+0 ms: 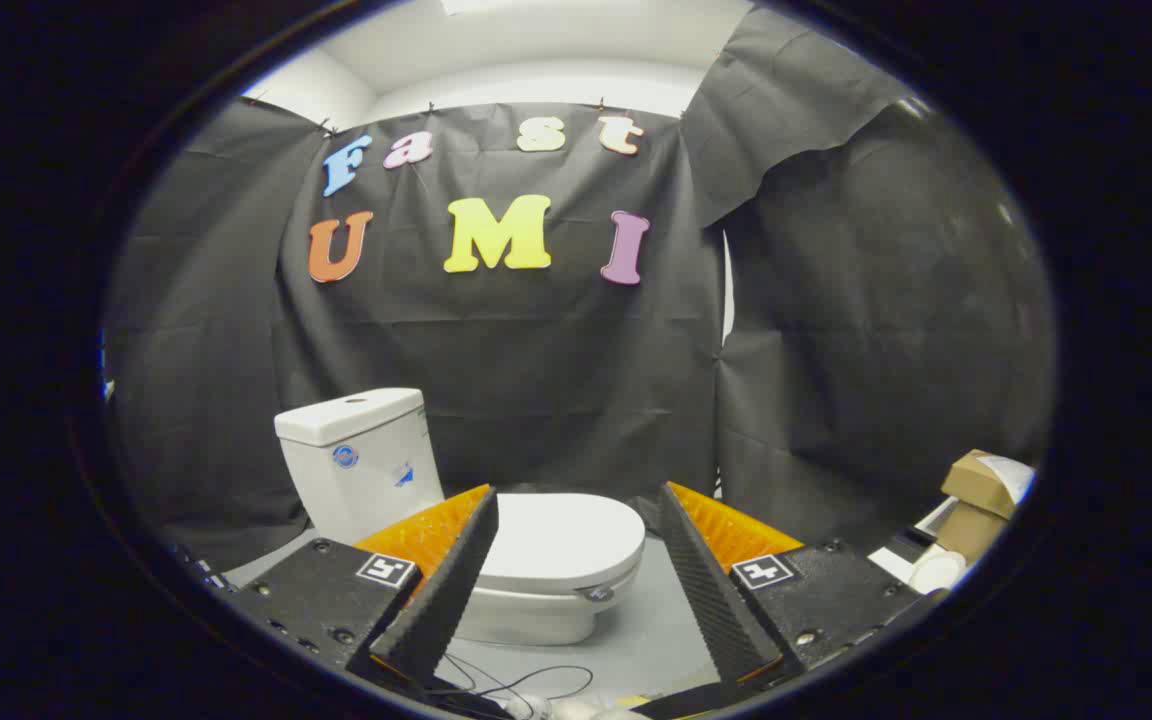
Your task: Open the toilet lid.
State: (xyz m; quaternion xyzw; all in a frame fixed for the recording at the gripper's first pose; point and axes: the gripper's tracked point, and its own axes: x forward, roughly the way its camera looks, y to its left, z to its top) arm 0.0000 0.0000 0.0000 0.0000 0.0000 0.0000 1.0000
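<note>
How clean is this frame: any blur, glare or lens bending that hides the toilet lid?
Gripper view: sharp and evenly lit, no motion blur; the toilet lid is closed and readable, with soft sheen, no glare; fisheye bending curves the cloth wall; the open fingers frame the lid, one finger covering its near edge.

Camera rides low behind the tongs (576,520), facing the nearby toilet (556,560).

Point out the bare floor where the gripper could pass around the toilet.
Bare grey floor lies right of the toilet bowl, between it and the black cloth wall. Boxes crowd the far right; cables clutter the floor below the open gripper. The lid is down.
</note>
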